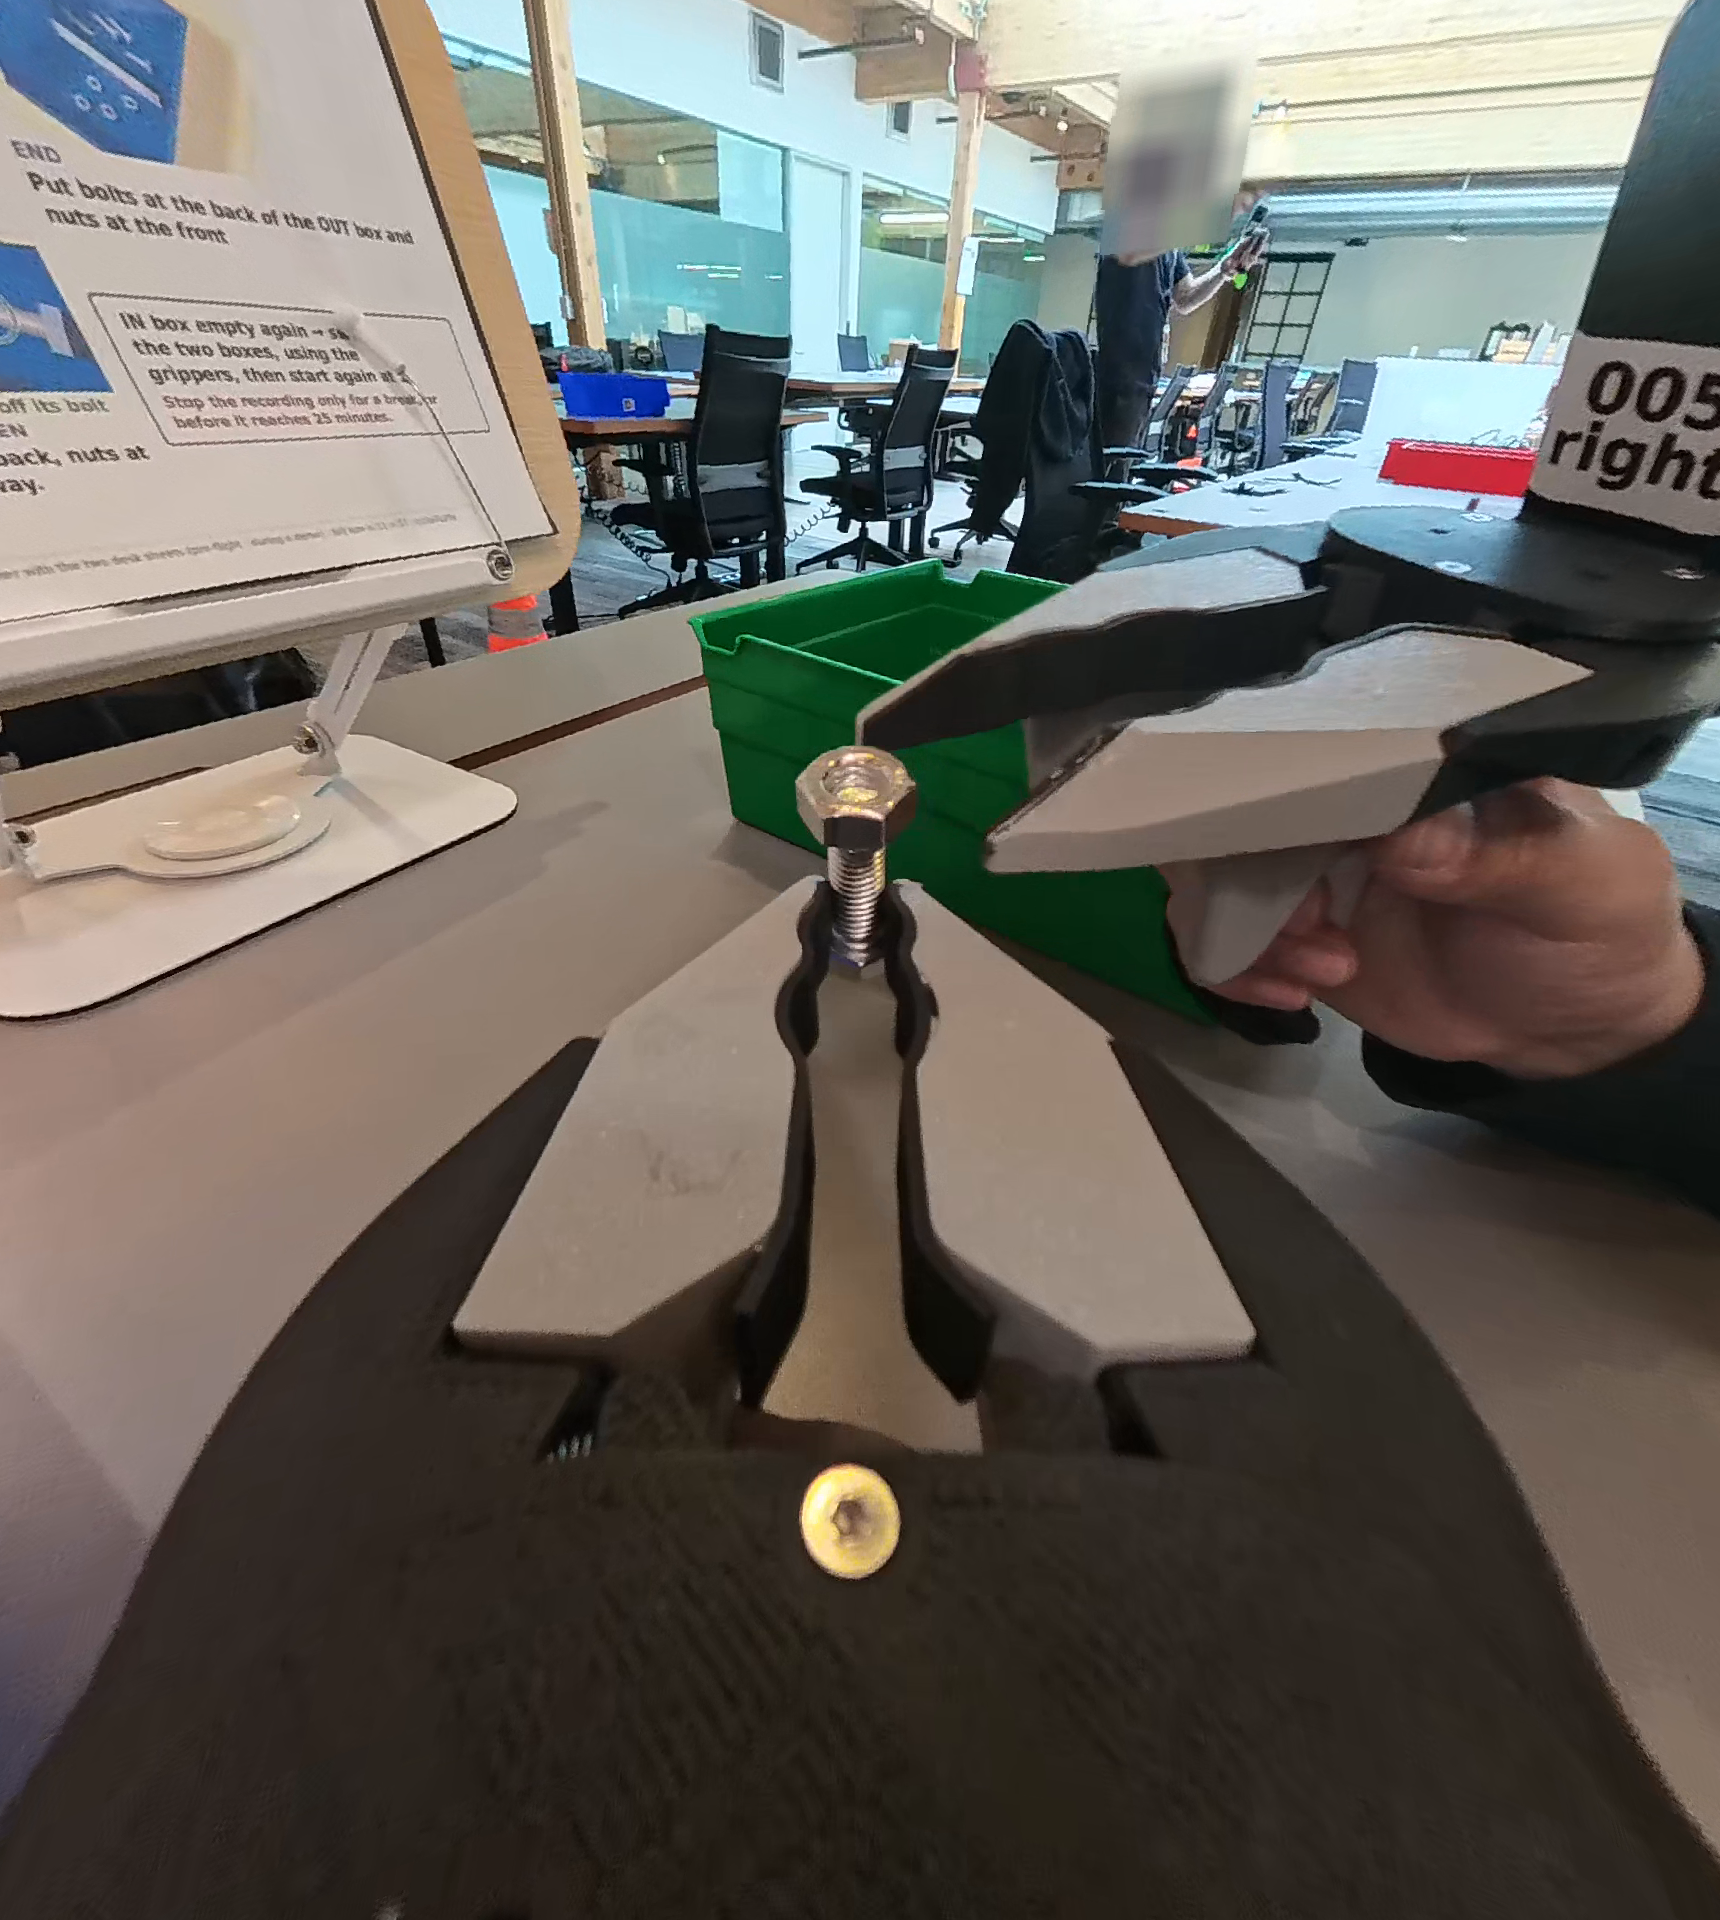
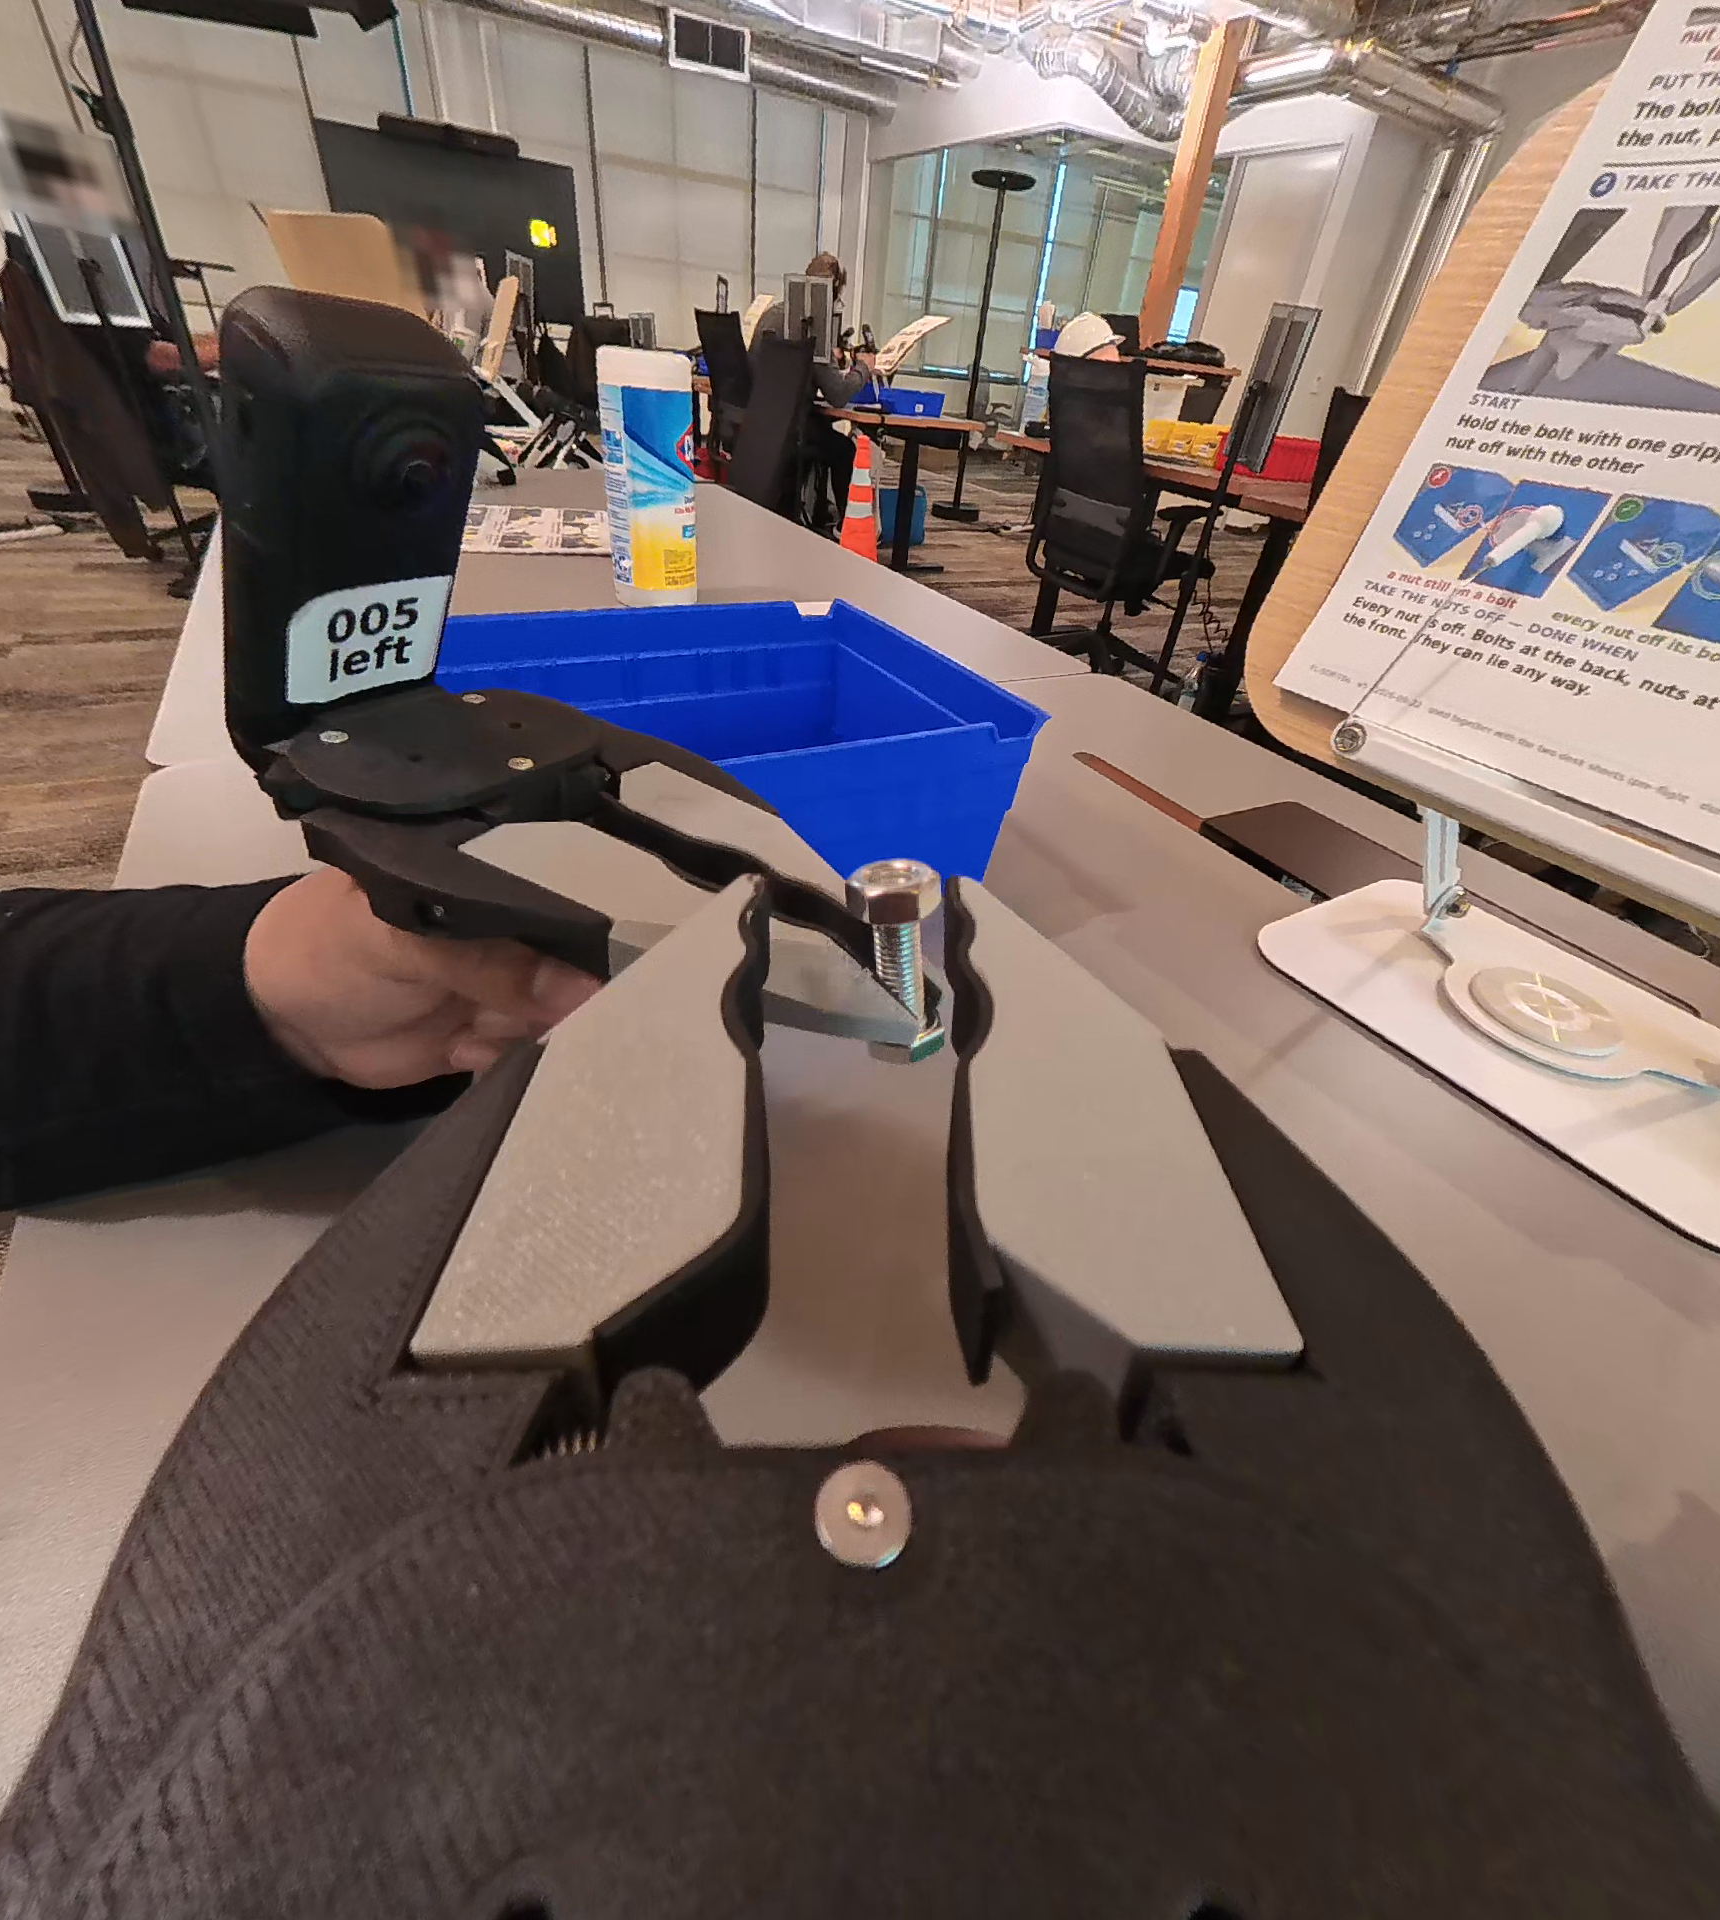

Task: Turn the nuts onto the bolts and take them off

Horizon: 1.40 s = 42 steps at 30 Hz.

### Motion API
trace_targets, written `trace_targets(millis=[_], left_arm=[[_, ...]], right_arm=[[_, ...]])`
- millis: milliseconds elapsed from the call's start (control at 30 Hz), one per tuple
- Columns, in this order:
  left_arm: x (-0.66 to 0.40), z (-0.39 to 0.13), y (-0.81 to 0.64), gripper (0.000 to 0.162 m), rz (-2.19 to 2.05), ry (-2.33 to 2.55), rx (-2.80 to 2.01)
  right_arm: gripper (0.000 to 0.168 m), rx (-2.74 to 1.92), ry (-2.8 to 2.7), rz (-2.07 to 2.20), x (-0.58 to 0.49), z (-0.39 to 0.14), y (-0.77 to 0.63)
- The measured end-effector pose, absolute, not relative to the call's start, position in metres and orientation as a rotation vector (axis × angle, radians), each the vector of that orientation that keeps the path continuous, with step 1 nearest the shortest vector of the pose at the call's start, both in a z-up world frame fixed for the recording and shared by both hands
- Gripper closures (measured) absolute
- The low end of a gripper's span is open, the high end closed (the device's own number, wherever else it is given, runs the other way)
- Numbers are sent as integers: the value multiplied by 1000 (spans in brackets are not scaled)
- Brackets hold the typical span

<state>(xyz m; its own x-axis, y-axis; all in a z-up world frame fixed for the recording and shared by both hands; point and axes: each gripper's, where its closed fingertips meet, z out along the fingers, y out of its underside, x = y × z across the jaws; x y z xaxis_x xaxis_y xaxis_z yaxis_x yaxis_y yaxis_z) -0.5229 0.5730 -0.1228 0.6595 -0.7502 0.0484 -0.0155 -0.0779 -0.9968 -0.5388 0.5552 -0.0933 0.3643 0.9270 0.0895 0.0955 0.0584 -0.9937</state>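
Black ribbed plastic with a brass-coloured screw fills the bottom of the left wrist view, and from it two grey wedge-shaped fingers with wavy black pads run forward. This left claw [image 1: 854, 935] is pinching the bolt [image 1: 852, 902] low on its threaded steel shaft, so the bolt stands upright above the smooth grey tabletop [image 1: 336, 1039]. A shiny six-sided nut [image 1: 854, 792] sits at the bolt's upper end. Right of the bolt, the right claw [image 1: 929, 795] comes in sideways, its fingers spread, the upper tip just beside the nut; whether it touches is unclear. A hand [image 1: 1479, 935] in a dark sleeve grips its handle. Behind the bolt stands a green plastic bin [image 1: 814, 665]; left of the bolt, a white metal stand [image 1: 212, 831] carries a printed instruction sheet. Office chairs and desks fill the open room behind.

From the right wrist view, coarse black plastic and a silver screw lie nearest. The spread grey fingers flank the bolt [image 2: 900, 961], with gaps on both sides of the nut [image 2: 892, 891]. The left claw [image 2: 913, 1023] clamps the bolt near its bottom. Behind the bolt sits a blue divided bin [image 2: 835, 717], a wipes canister [image 2: 646, 478] farther back.
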Motion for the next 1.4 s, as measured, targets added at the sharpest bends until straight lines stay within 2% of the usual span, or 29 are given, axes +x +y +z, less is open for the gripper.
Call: trace_targets(millis=[467, 700, 1400], left_arm=[[-507, -124, 560, 155, -706, 745, -1520], [-500, -124, 554, 155, -706, 786, -1501], [-521, -122, 571, 156, -657, 674, -1534]], right_arm=[[139, -1377, -1037, 836, -544, -98, 553], [147, -1378, -1042, 847, -545, -99, 552], [139, -1377, -1022, 835, -542, -96, 555]])
